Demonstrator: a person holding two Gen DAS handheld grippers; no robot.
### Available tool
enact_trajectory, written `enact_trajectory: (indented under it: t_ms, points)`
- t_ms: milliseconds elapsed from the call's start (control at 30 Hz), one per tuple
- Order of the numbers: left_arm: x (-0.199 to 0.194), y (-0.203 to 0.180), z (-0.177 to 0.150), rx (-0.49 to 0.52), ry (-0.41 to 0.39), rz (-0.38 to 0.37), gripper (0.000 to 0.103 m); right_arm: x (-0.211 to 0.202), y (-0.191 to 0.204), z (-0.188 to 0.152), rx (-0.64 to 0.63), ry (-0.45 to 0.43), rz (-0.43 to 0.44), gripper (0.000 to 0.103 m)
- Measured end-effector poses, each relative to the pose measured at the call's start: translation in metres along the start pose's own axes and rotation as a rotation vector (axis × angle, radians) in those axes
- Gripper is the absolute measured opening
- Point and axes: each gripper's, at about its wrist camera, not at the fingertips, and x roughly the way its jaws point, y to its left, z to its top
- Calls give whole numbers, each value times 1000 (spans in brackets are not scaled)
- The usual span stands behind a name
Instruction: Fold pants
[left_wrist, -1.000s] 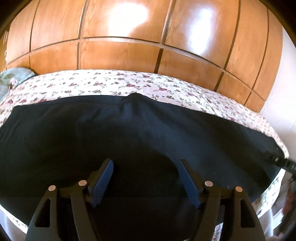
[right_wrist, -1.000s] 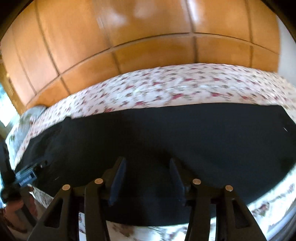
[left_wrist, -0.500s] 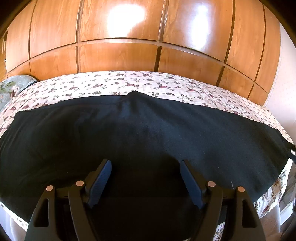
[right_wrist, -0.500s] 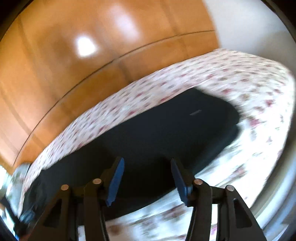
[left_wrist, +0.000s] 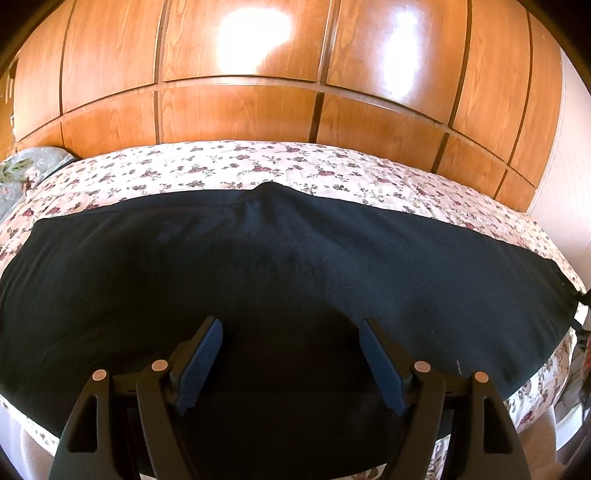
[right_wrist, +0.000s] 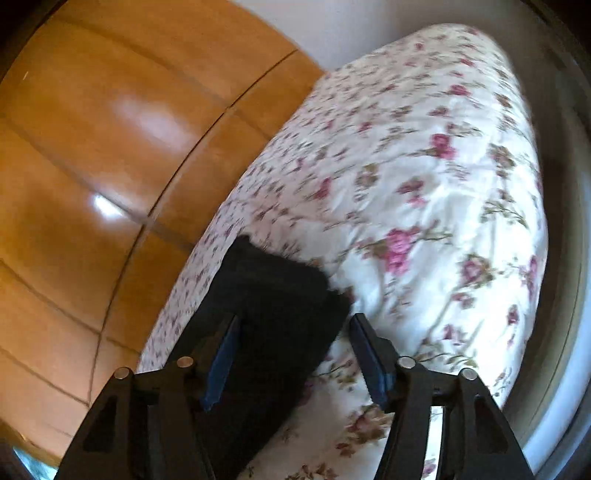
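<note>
Dark navy pants (left_wrist: 288, 266) lie flat across the floral bed, stretching from the left edge to the right edge of the left wrist view. My left gripper (left_wrist: 291, 332) is open and empty, hovering over the middle of the pants near the front edge. In the right wrist view, one end of the pants (right_wrist: 273, 302) shows as a dark strip on the bedsheet. My right gripper (right_wrist: 293, 332) is open and empty just above that end, with the end's edge between the fingers.
The bed has a white sheet with pink flowers (right_wrist: 424, 184). A wooden panelled wardrobe (left_wrist: 258, 74) stands behind the bed. A pale green pillow (left_wrist: 22, 173) lies at the far left. A white wall (right_wrist: 369, 22) is beyond the bed's end.
My right gripper has swung right along the pants to their end, tilting as it went. My left gripper has stayed nearly still over the middle of the pants.
</note>
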Motion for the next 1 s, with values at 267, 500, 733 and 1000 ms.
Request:
enact_trajectory:
  t_ms: [267,500,733,1000]
  points:
    - [-11,13,4,-58,-38,-4,77,1,13,-6,47,40,42,20]
    - [-9,36,2,-123,-27,46,77,-21,70,-4,-61,-24,77,16]
    - [-7,32,-3,-96,-21,57,77,-51,157,-19,-278,-67,160,16]
    - [-11,34,-3,-108,-19,34,77,-69,250,-72,-531,-22,331,16]
